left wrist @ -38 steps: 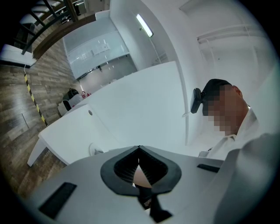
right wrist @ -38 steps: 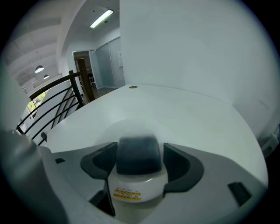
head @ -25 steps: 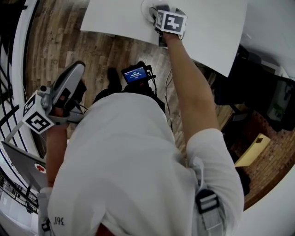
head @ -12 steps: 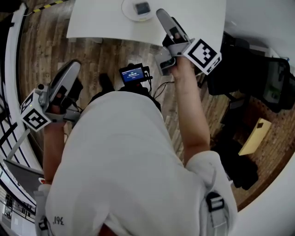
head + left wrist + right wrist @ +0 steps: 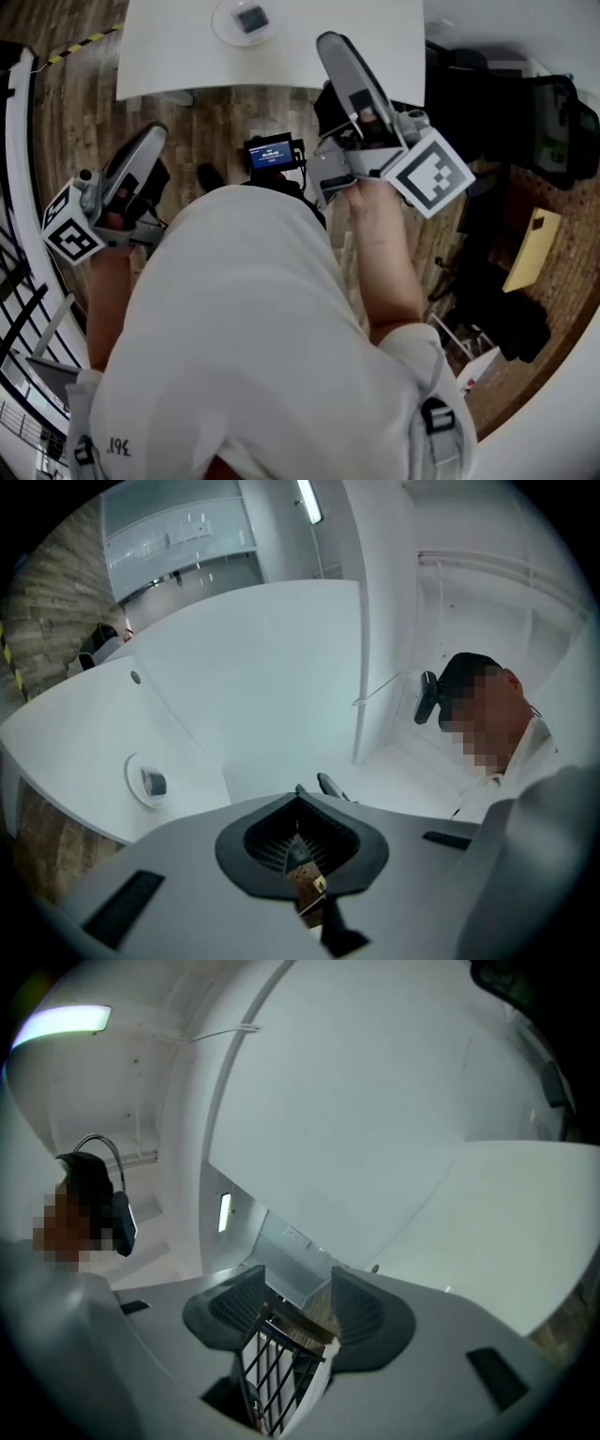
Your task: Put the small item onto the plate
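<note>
A small dark item [image 5: 251, 18] lies on the round white plate [image 5: 225, 26] near the front edge of the white table [image 5: 309, 52]. My right gripper [image 5: 328, 42] is raised high and drawn back from the table, pointing level. Its jaws have just been closing but still stand apart, open, with nothing between them [image 5: 298, 1283]. My left gripper [image 5: 153, 138] hangs over the wooden floor at the left, away from the table. Its pads meet at the tips [image 5: 300, 794], shut on nothing. The left gripper view shows the plate [image 5: 141, 794] and the item [image 5: 155, 783] far off at lower left.
A device with a lit screen [image 5: 273, 152] stands on the floor between me and the table. A black railing [image 5: 19, 281] runs along the left. Dark furniture [image 5: 553, 112] and a yellow object [image 5: 531, 249] lie to the right of the table.
My right gripper has left the plate, risen and come back toward me, leaving the small item on the plate. The left gripper has shifted only slightly.
</note>
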Tool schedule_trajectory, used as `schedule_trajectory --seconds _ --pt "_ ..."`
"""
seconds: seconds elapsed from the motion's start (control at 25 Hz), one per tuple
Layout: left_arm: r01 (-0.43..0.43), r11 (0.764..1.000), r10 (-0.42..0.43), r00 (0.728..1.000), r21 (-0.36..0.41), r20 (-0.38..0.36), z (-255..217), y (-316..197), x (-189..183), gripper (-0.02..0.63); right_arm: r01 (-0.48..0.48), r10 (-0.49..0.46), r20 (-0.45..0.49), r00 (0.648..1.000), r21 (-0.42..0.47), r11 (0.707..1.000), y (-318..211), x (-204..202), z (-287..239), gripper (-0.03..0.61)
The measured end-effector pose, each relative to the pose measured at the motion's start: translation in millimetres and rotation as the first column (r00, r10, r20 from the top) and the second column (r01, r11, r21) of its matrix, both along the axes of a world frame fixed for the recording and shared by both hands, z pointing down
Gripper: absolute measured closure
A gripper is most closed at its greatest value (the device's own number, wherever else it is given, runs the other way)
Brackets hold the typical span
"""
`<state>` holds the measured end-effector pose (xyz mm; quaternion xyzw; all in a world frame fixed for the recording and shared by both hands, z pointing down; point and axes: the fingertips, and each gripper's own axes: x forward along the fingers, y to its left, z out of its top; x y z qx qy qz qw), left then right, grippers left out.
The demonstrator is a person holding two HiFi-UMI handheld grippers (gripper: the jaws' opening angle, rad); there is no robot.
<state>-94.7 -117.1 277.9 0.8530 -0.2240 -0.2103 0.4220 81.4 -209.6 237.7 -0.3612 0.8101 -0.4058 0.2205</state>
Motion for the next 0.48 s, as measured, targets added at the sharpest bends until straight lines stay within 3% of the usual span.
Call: schedule_trajectory --seconds 0.32,0.48 --pt "-0.041 0.999 0.041 0.999 -0.006 -0.006 0 3 8 0.620 -0.050 0.051 -0.001 0.999 0.172 0.984 26 14 -67 0.577" --pt "-0.050 0.999 0.050 0.999 -0.003 -0.007 -3 4 10 0.620 -0.050 0.054 -0.009 0.999 0.212 0.976 29 15 -81 0.577"
